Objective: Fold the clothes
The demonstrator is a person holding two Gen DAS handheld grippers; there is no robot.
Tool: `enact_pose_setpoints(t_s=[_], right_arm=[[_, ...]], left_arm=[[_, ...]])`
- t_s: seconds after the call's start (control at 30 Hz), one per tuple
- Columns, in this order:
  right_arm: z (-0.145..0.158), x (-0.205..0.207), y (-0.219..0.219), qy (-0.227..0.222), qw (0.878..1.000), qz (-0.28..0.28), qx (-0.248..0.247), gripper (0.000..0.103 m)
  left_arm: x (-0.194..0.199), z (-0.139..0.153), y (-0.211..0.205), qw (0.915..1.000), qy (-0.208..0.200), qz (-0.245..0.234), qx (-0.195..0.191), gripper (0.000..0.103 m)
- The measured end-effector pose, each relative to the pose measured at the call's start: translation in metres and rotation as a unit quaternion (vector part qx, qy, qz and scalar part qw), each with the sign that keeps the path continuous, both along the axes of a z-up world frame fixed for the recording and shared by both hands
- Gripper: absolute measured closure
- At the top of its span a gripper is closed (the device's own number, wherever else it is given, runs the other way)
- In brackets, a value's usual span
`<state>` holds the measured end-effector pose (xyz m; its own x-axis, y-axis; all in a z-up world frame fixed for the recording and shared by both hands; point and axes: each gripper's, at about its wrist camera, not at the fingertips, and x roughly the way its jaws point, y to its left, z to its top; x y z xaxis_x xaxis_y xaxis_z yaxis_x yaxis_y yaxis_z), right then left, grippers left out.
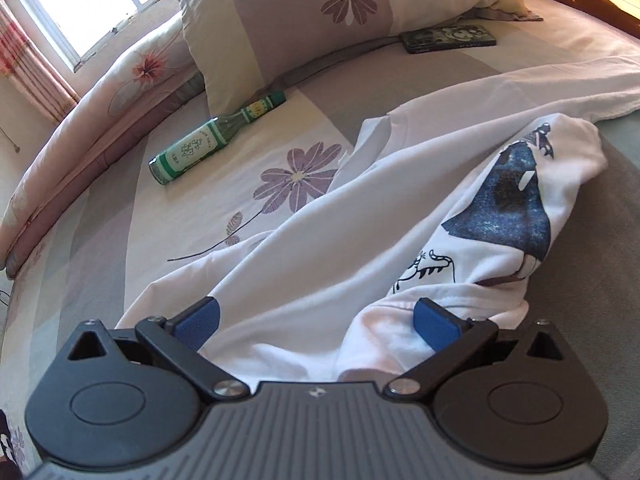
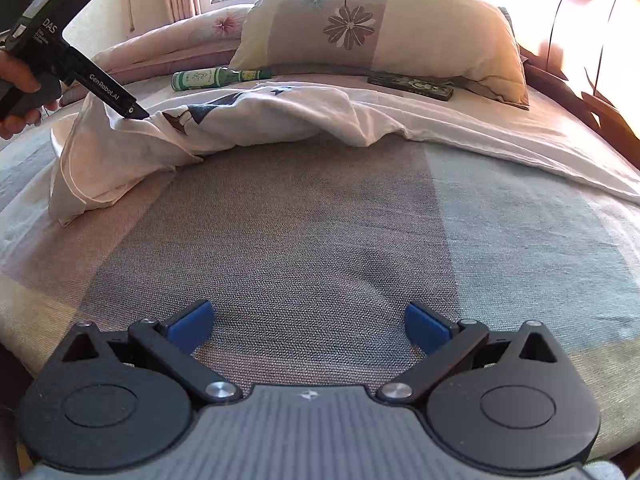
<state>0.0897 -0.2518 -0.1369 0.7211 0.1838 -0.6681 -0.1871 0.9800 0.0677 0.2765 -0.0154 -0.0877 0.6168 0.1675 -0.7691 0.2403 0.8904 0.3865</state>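
A white T-shirt (image 1: 320,216) with a dark blue print (image 1: 508,208) lies crumpled on the bed. In the left wrist view my left gripper (image 1: 316,324) is open, its blue pads (image 1: 196,324) spread wide with bunched shirt cloth lying between them. The right wrist view shows the same shirt (image 2: 280,116) across the far half of the bed, with the left gripper (image 2: 132,112) pressed tip-first into its raised left end, held by a hand (image 2: 16,92). My right gripper (image 2: 308,324) is open low over the bare grey bedsheet (image 2: 304,220), well short of the shirt, nothing between its fingers.
A green bottle (image 1: 200,148) lies on the sheet beyond the shirt, beside a flowered pillow (image 1: 320,12). A dark flat case (image 1: 448,38) rests by the pillow. A folded pink quilt (image 1: 100,112) lines the far side. A wooden headboard (image 2: 580,60) stands at right.
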Motion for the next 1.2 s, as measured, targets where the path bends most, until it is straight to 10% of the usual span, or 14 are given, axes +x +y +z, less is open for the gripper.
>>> enact_pose_setpoints(t_s=[0.23, 0.53, 0.8, 0.97, 1.2], right_arm=[[0.0, -0.001, -0.001, -0.001, 1.0, 0.001, 0.0, 0.0], [0.0, 0.0, 0.001, -0.005, 1.0, -0.005, -0.001, 0.0], [0.0, -0.002, 0.0, -0.007, 1.0, -0.001, 0.0, 0.0], [-0.001, -0.003, -0.002, -0.009, 1.0, 0.004, 0.001, 0.0], [-0.001, -0.003, -0.002, -0.012, 1.0, 0.004, 0.001, 0.0]], left_arm=[[0.002, -0.012, 0.012, 0.9994, 0.018, 0.013, -0.025, 0.001], [-0.055, 0.031, -0.039, 0.991, -0.01, -0.13, -0.029, 0.001], [-0.043, -0.031, -0.106, 0.9799, 0.001, -0.193, 0.051, 0.001], [-0.021, -0.043, -0.105, 0.9813, -0.011, -0.175, 0.079, 0.001], [0.002, 0.01, -0.057, 0.9933, -0.055, -0.099, 0.021, 0.001]])
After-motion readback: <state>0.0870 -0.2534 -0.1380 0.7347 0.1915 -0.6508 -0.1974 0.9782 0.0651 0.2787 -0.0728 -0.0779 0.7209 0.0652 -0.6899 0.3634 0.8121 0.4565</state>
